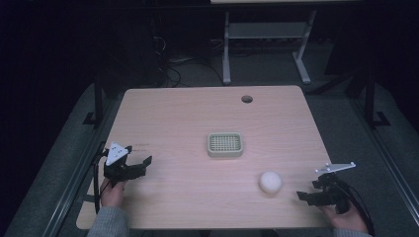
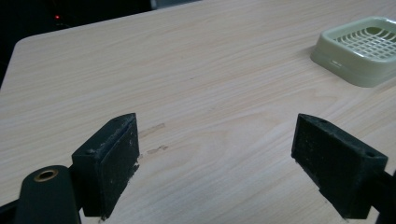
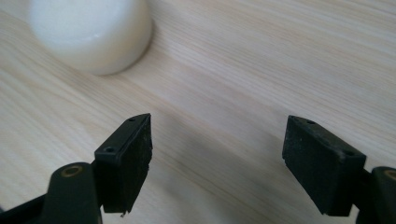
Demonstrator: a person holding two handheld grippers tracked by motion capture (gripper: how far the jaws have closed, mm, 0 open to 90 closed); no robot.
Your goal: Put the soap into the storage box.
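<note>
High view: a white ball rests near the counter's front right corner, just ahead of the right gripper, jaws spread and empty. Left gripper sits at the front left edge, jaws also spread. A green soap dish lies mid-counter.

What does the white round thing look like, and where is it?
Look at the wooden table, toward its near right side, just left of the right hand-held gripper. The white soap is smooth and round, unlike the square, pale-green slotted dish behind it.
</note>
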